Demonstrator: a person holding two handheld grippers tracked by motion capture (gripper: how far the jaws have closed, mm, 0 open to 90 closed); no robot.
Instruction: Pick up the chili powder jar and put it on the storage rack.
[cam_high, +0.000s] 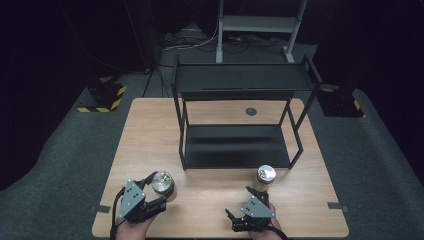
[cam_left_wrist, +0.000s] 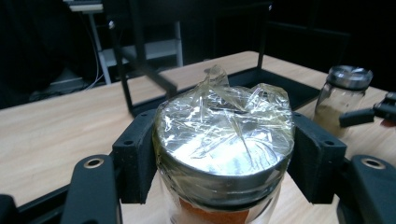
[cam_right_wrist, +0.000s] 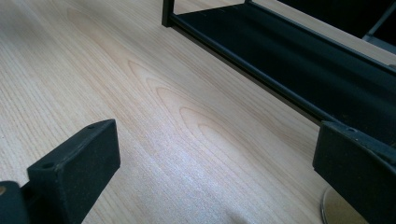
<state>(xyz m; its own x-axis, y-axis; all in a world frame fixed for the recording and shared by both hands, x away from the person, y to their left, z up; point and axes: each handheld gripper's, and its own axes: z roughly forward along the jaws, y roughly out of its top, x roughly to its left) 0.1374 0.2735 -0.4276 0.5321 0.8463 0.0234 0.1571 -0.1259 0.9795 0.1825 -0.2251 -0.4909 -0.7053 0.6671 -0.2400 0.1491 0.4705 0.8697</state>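
Left gripper view: left gripper (cam_left_wrist: 224, 154) fingers (cam_left_wrist: 135, 154) pinch a glass jar (cam_left_wrist: 224, 140) just under its metal lid, which is wrapped in crinkled clear film; orange powder inside. Jar upright, long axis vertical, lid up, at the front-left of the wooden counter (cam_high: 150, 125). High view: second jar (cam_high: 265, 176) upright just in front of the black two-tier rack (cam_high: 240, 120), beside the right gripper (cam_high: 245, 212). Right gripper view: fingers (cam_right_wrist: 74, 168) spread wide over bare wood, holding nothing.
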